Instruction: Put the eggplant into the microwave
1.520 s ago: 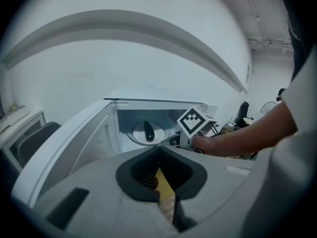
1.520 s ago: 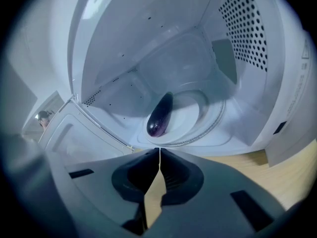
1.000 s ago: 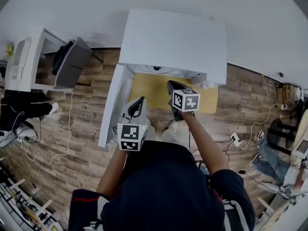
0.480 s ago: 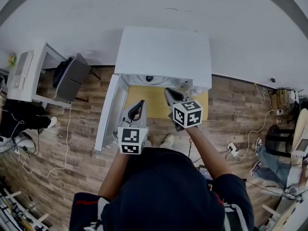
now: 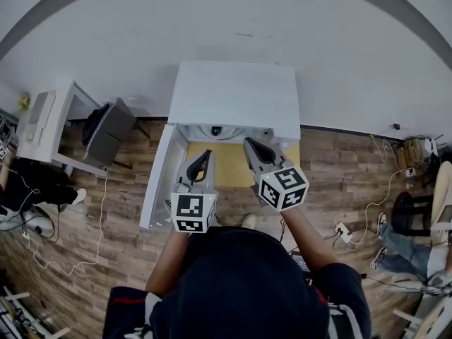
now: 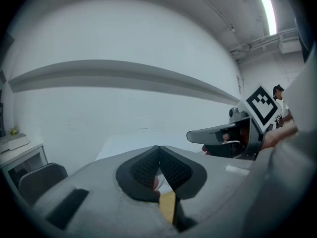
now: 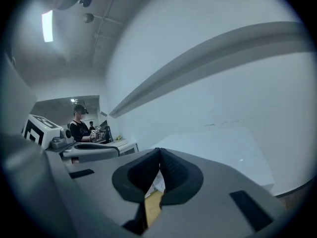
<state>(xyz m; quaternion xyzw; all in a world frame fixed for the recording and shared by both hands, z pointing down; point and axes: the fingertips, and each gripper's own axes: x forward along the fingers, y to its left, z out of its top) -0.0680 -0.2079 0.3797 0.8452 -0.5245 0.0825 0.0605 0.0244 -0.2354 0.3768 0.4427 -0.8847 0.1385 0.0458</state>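
Both tongs are closed on nothing. The left tongs (image 5: 205, 155) and right tongs (image 5: 250, 144) hang side by side over the yellow surface (image 5: 229, 169), before the open microwave (image 5: 236, 97), whose door (image 5: 158, 179) stands at the left. The eggplant (image 5: 215, 131) is perhaps the dark shape in the microwave's mouth, just ahead of both tongs.

We wear a dark navy top (image 5: 240, 288). Its left sleeve (image 5: 126, 304) is crossed by a red band, and there are white patches by both shoulders. Our left gripper (image 5: 205, 154) and right gripper (image 5: 248, 144) are smooth light-grey shells that taper toward the jaws. Behind the jaws each carries a white cube printed with black square markers: the left cube (image 5: 192, 212) and the right cube (image 5: 284, 187). The jaw pads (image 6: 142, 169) are black with a fine mesh texture. A dark rectangular slot (image 7: 246, 202) is set into the shell beside them.
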